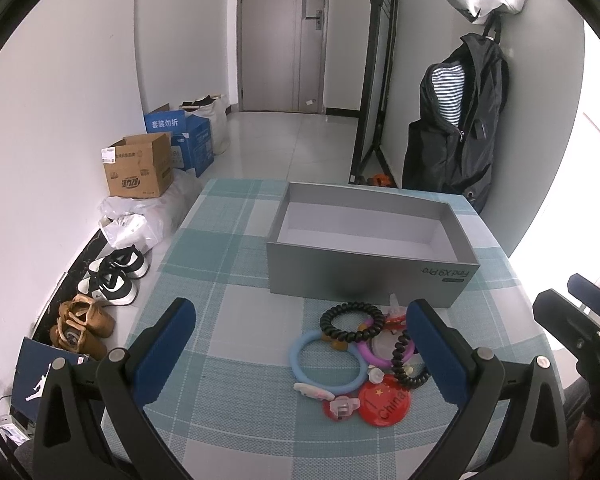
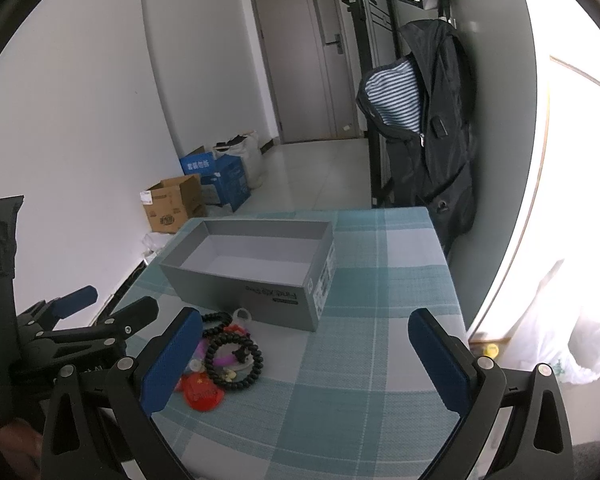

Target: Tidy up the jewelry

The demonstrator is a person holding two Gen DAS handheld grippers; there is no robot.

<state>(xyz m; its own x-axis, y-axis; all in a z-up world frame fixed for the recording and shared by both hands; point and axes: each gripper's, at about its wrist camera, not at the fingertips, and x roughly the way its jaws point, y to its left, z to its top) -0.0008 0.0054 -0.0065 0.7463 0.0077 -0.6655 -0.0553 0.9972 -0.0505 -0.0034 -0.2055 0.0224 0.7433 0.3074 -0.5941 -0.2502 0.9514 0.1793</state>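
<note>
A pile of jewelry lies on the checked tablecloth in front of an open, empty grey box (image 1: 364, 276). It holds a black bead bracelet (image 1: 352, 322), a blue ring bracelet (image 1: 329, 362), a purple ring (image 1: 374, 356), a black coil band (image 1: 405, 364), a red round badge (image 1: 384, 402) and small clips. My left gripper (image 1: 300, 316) is open and empty, just short of the pile. My right gripper (image 2: 306, 330) is open and empty, to the right of the pile (image 2: 226, 360) and near the box (image 2: 256, 280).
The table (image 1: 228, 360) stands by a white wall. On the floor to the left are shoes (image 1: 112, 280), cardboard boxes (image 1: 140, 172) and plastic bags. A black bag (image 1: 456, 132) hangs behind the table's far right corner. A door lies beyond.
</note>
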